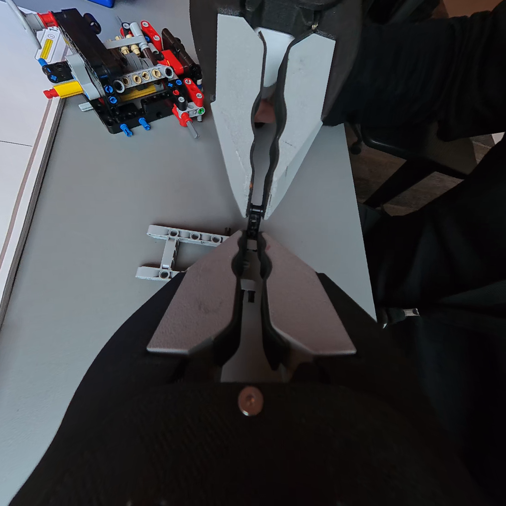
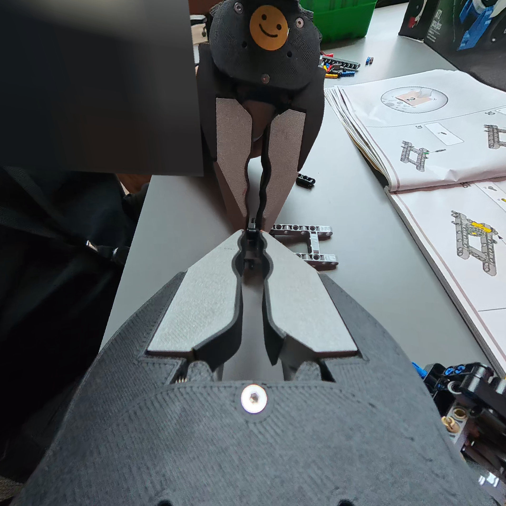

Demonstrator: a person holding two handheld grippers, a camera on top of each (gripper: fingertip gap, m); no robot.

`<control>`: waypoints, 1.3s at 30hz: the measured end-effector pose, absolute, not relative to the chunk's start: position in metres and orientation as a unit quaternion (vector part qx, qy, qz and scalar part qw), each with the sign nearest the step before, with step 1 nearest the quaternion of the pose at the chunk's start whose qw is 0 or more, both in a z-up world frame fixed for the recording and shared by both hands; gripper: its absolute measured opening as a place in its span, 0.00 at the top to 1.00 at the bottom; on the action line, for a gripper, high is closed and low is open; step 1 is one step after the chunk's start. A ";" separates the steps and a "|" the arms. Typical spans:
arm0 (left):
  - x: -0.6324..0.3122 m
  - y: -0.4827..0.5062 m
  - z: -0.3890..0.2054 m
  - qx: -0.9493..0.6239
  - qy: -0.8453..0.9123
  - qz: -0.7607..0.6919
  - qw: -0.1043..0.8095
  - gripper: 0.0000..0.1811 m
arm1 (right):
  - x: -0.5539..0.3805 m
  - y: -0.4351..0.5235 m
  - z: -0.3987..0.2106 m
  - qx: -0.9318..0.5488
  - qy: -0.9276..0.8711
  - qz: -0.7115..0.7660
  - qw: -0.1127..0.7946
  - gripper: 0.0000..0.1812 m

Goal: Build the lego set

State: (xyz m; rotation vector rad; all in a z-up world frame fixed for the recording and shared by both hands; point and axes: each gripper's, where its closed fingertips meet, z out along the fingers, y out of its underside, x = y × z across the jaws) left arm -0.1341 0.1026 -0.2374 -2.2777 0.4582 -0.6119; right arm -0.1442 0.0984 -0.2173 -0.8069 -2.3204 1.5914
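The grey table (image 1: 115, 208) carries everything, and the open instruction booklet (image 2: 427, 153) spreads over its far side in the right wrist view, its pages showing drawings of grey frames. A dark box (image 2: 451, 22) and a green bin (image 2: 342, 16) stand beyond the booklet. The large part-built model (image 1: 120, 74), black with red, yellow, blue and grey pieces, sits well apart from the grippers near a table edge, and a corner of it shows at the lower right of the right wrist view. The left gripper (image 1: 251, 241) and the right gripper (image 2: 252, 241) meet tip to tip above the table near its edge, each with its two fingers pressed nearly together. Between the facing tips runs a small black connector piece (image 1: 254, 219): the right gripper pinches one end and the left gripper pinches the other, so the piece bridges the short gap between them, off the table. A yellow smiley disc (image 2: 269, 27) marks the body of the left gripper. Just beside the meeting tips, flat on the table, lies a light grey H-shaped frame (image 1: 175, 252) of holed beams. A loose black piece (image 2: 305, 180) rests near the booklet, and small pins and beams (image 2: 339, 67) lie scattered farther back
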 end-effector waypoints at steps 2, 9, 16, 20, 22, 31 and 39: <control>-0.134 0.102 -0.239 -0.886 0.180 -0.234 0.357 0.98 | -0.144 0.098 -0.219 -0.273 -0.791 0.537 0.108 0.97; -0.133 0.102 -0.242 -0.888 0.180 -0.239 0.350 0.98 | -0.145 0.097 -0.222 -0.267 -0.800 0.524 0.118 0.97; -0.132 0.101 -0.244 -0.890 0.184 -0.235 0.344 0.98 | -0.143 0.095 -0.227 -0.264 -0.813 0.507 0.113 0.97; -0.133 0.101 -0.248 -0.895 0.190 -0.219 0.339 0.98 | -0.142 0.096 -0.232 -0.264 -0.829 0.480 0.115 0.98; -0.133 0.101 -0.247 -0.894 0.188 -0.219 0.342 0.98 | -0.142 0.097 -0.232 -0.263 -0.831 0.475 0.119 0.98; -0.151 0.099 -0.248 -0.908 0.210 -0.149 0.329 0.85 | -0.140 0.120 -0.239 -0.291 -0.842 0.438 0.121 0.97; -0.182 0.102 -0.240 -0.915 0.190 -0.098 0.342 0.84 | -0.152 0.133 -0.259 -0.318 -0.849 0.400 0.139 0.97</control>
